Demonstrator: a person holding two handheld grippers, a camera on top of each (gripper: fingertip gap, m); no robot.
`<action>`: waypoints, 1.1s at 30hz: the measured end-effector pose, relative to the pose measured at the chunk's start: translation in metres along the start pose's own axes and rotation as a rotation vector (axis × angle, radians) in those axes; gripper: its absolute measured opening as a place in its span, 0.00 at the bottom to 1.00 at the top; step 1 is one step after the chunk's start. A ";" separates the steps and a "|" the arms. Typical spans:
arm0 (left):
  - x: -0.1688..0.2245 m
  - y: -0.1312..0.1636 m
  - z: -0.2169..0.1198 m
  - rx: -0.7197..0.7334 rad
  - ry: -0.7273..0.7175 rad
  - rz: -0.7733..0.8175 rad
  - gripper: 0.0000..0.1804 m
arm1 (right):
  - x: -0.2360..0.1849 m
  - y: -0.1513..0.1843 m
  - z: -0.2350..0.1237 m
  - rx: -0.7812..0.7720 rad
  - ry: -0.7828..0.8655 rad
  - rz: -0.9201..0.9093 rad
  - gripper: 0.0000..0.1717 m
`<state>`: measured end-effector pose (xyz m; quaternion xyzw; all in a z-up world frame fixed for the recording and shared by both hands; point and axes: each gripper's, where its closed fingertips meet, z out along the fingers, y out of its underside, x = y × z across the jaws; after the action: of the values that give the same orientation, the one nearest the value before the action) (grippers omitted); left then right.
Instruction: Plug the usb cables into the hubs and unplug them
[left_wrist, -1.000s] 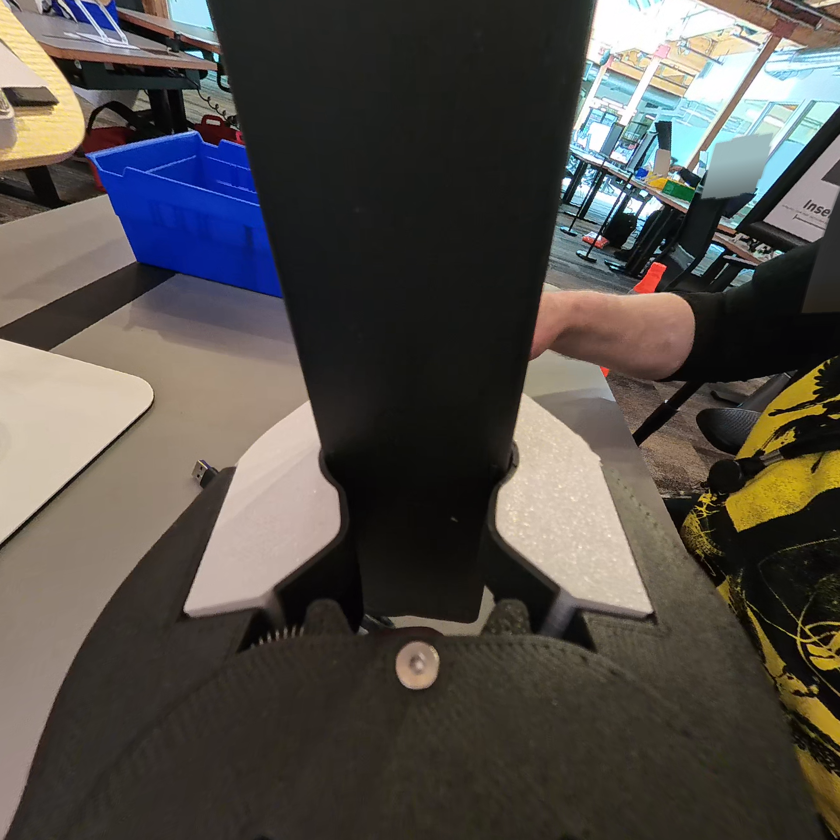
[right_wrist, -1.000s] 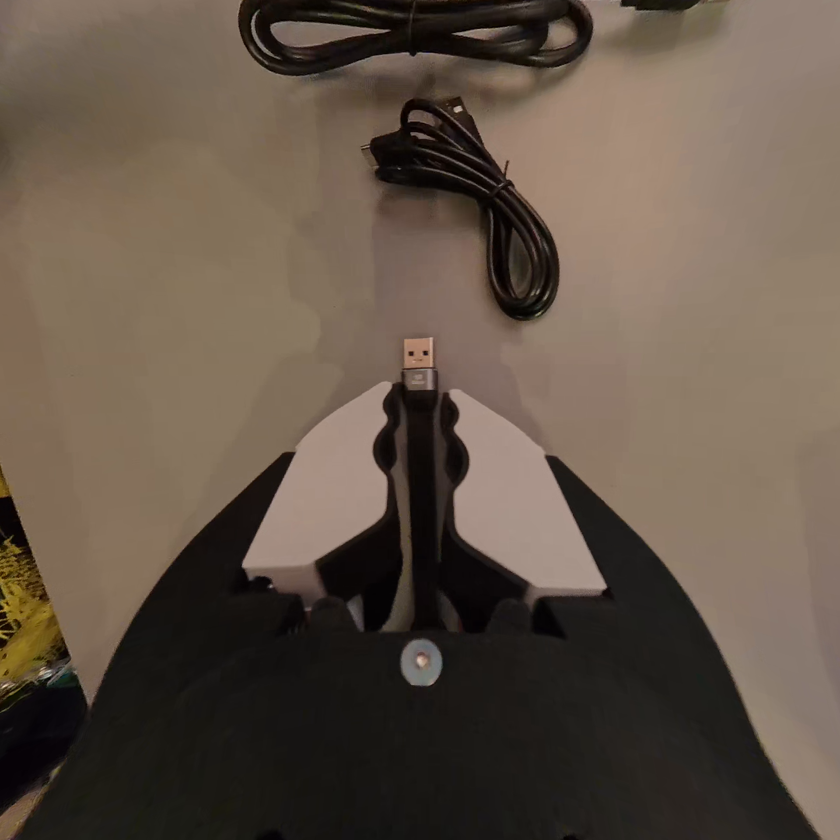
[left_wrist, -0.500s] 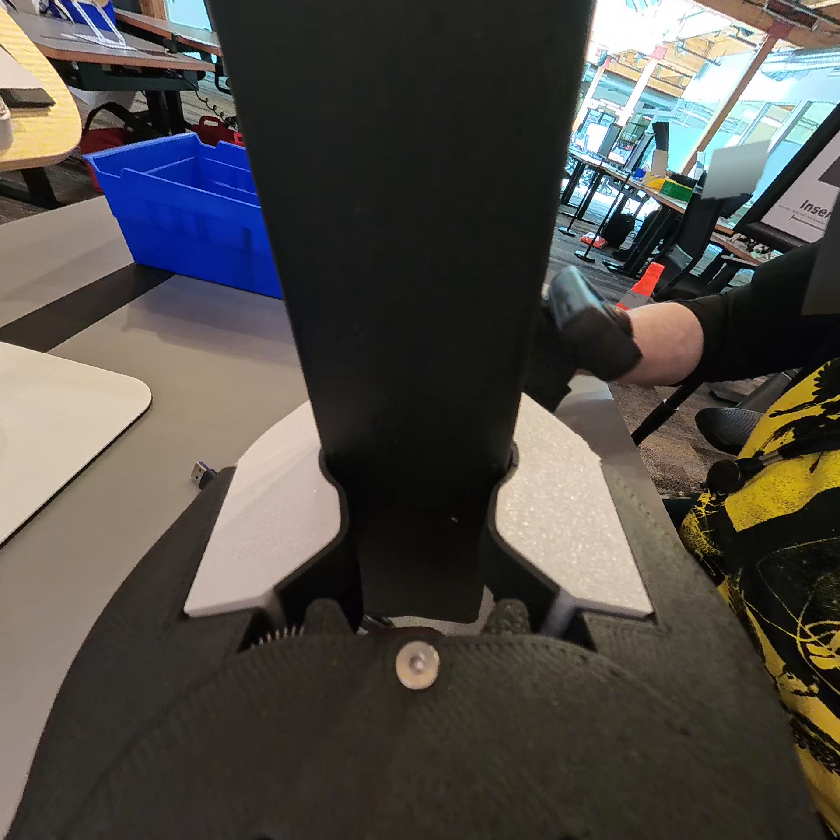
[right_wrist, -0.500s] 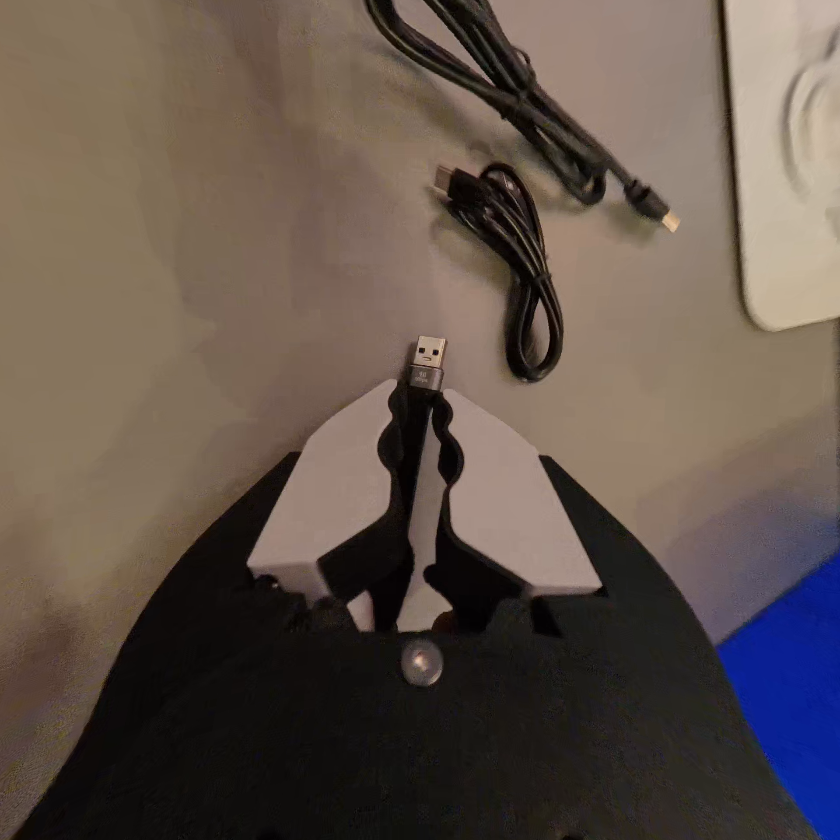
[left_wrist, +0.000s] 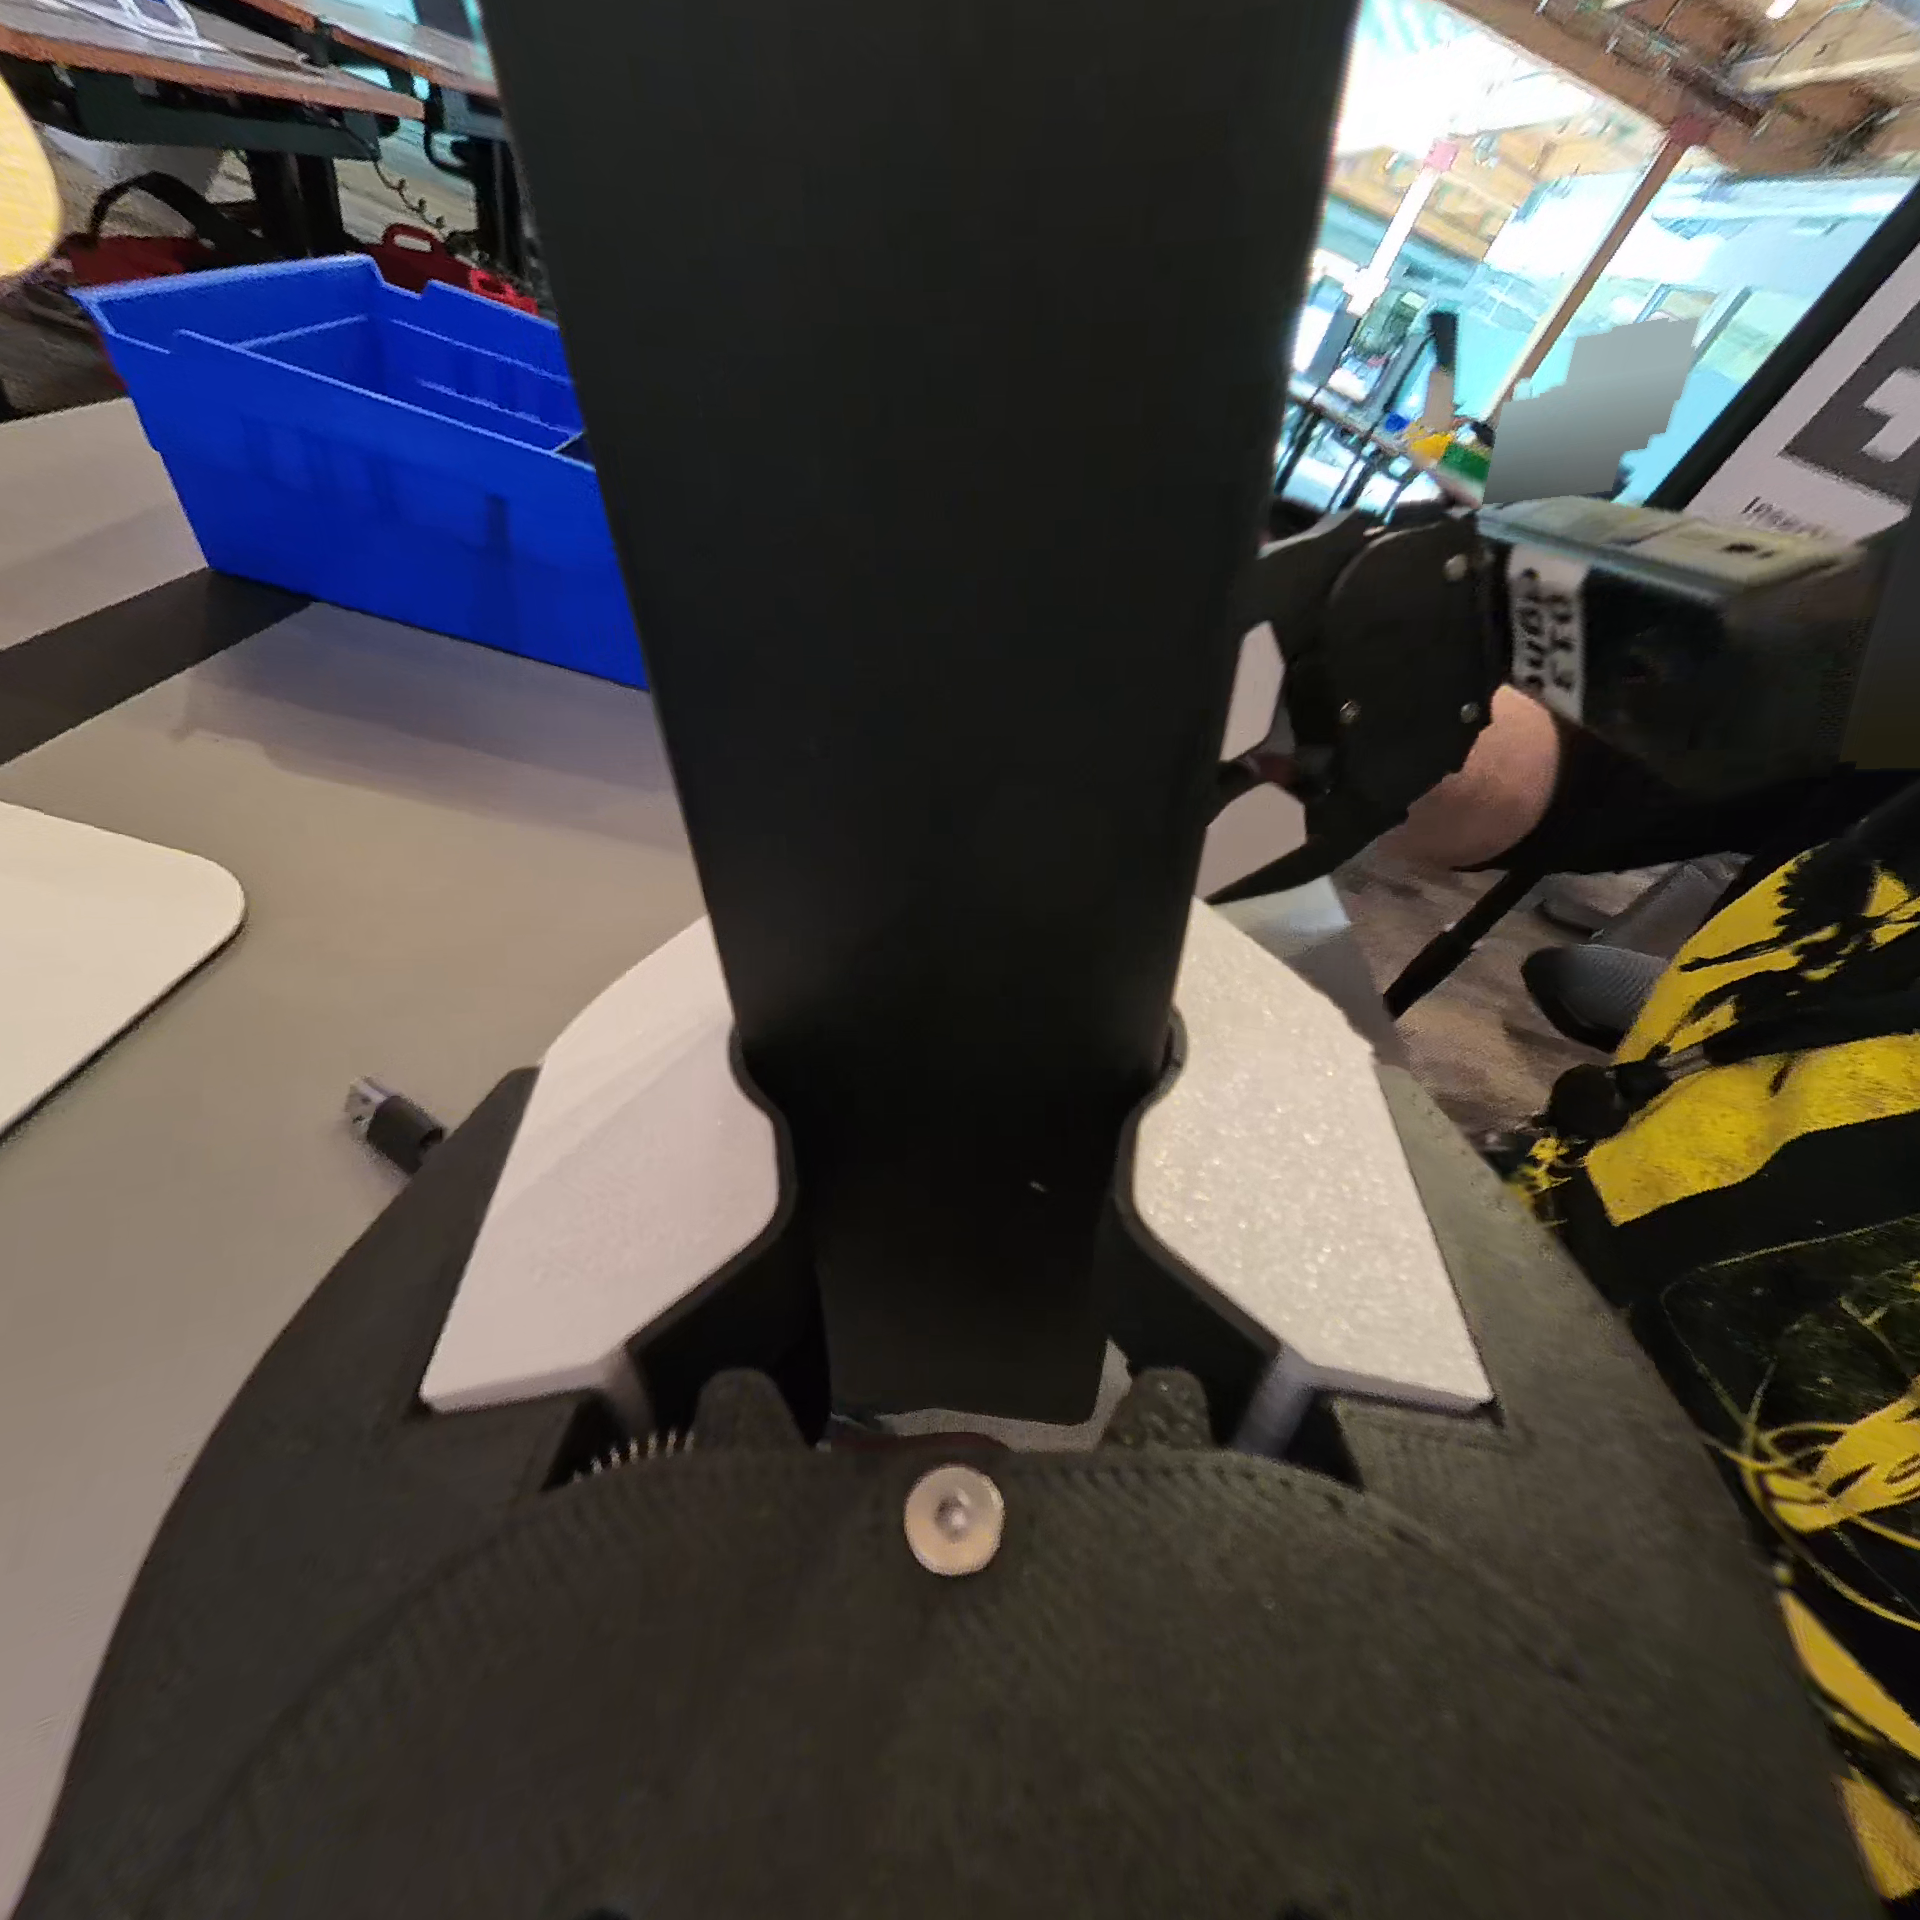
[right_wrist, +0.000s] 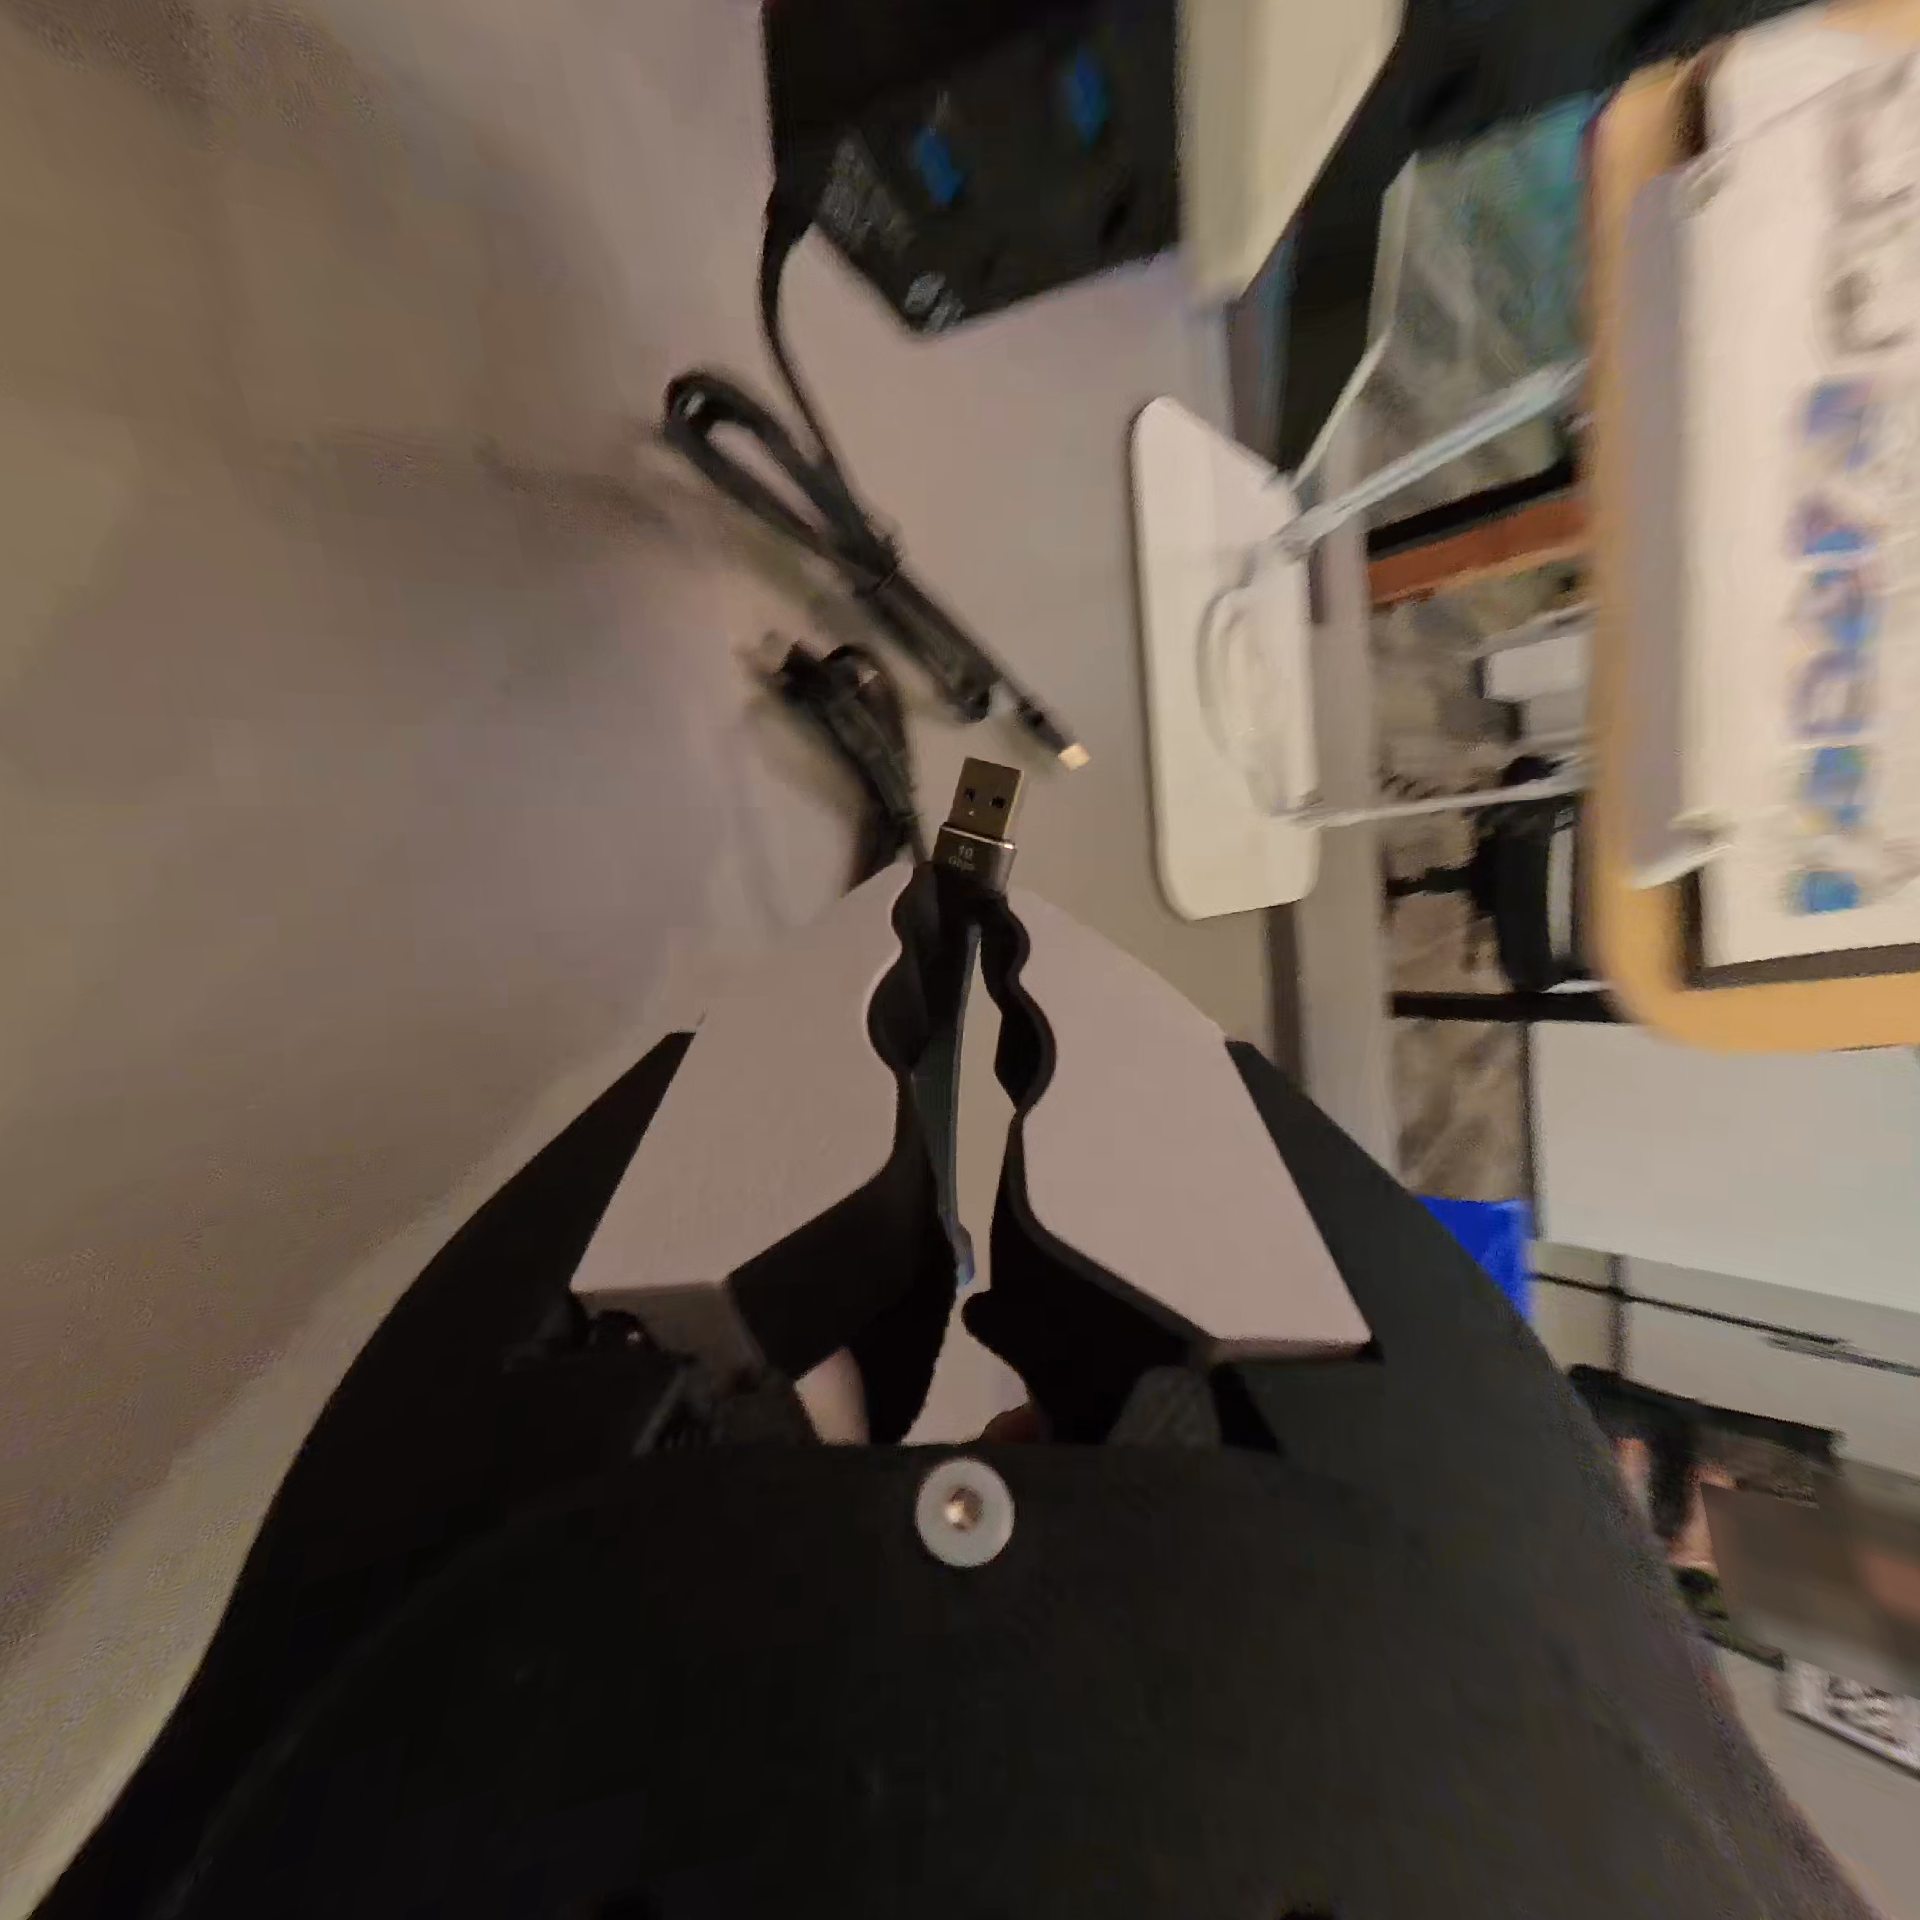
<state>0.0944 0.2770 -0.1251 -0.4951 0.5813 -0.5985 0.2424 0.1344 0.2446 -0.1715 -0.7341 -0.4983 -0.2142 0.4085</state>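
The right hand-held gripper (right_wrist: 961, 914) pinches a flat dark usb cable (right_wrist: 940, 1081) just behind its plug, both pads pressed on it; the metal connector (right_wrist: 987, 805) sticks out fwd, free in the air above the desk (right_wrist: 312, 520); the left hand-held gripper (left_wrist: 956, 997) clamps a wide black hub (left_wrist: 914, 520) between spread fingers, upright; step in hand, I judge: carrying plug toward hub, insertion not yet done; next move needs plug aligned w/ a port, straight push; two more tied cables (right_wrist: 821, 561) lie on desk, near a second black hub (right_wrist: 977, 156) w/ blue ports
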 end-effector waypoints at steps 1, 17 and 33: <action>0.002 -0.001 0.002 0.007 0.018 -0.018 0.37 | 0.011 -0.010 -0.005 0.016 0.031 -0.036 0.00; -0.006 0.000 -0.011 0.002 -0.031 0.011 0.37 | 0.005 -0.003 0.006 0.139 -0.480 0.472 0.03; -0.007 0.003 -0.011 -0.003 -0.022 0.007 0.37 | -0.068 -0.027 0.092 0.019 -0.860 0.305 0.15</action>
<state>0.0869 0.2873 -0.1278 -0.5000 0.5813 -0.5911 0.2504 0.0731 0.2864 -0.2630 -0.8176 -0.5107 0.1774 0.1981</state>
